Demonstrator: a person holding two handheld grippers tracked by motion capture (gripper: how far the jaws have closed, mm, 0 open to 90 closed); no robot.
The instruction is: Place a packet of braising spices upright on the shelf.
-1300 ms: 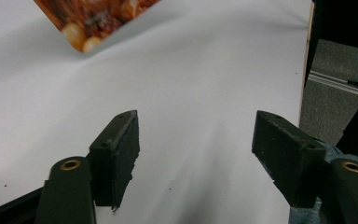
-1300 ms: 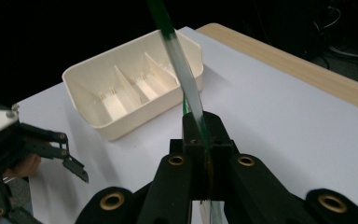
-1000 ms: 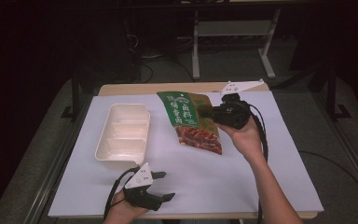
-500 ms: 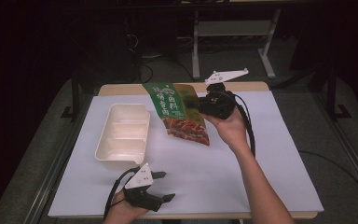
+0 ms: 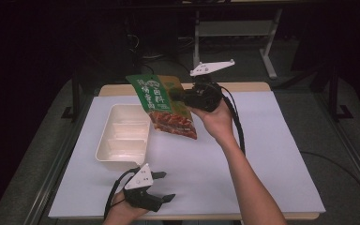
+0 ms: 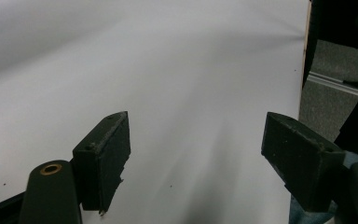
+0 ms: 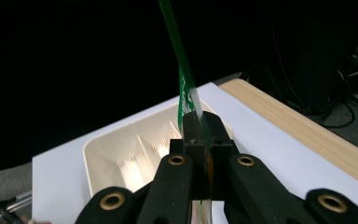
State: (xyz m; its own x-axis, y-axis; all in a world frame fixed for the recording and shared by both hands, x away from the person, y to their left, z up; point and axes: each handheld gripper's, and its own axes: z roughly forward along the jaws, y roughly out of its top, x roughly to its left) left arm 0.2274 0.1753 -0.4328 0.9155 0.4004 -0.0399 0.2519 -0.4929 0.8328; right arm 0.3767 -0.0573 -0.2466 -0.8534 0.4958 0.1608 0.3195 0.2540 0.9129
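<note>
**Pouch in the air, tray waiting**

My right gripper [image 5: 180, 96] has its jaws closed flat on one edge of the green food pouch [image 5: 165, 106], which I hold lifted off the white table [image 5: 262, 154], tilted so its printed face looks up at the high camera. In the right gripper view the pouch [image 7: 186, 84] runs edge-on, a thin green line rising from the pinch toward twelve o'clock, and the cream divided tray [image 7: 135, 154] sits beyond the jaws at about ten o'clock.

From above, the tray [image 5: 122, 138] lies on the table at roughly eight o'clock from the pouch; the pouch's lower corner hangs just beside its right rim, not yet over a compartment. My left gripper [image 5: 163, 185] rests low at the near edge with its jaws spread wide and nothing between them — the left gripper view has bare table [image 6: 191, 70] in the gap.

I take the step to be carrying the pouch to the tray. To do it well I would keep the pinch firm, since a slick film edge can slide, swing the pouch toward eight o'clock until it hangs fully over the tray — then lower it flat before letting go, so it does not catch on a divider or the rim.
</note>
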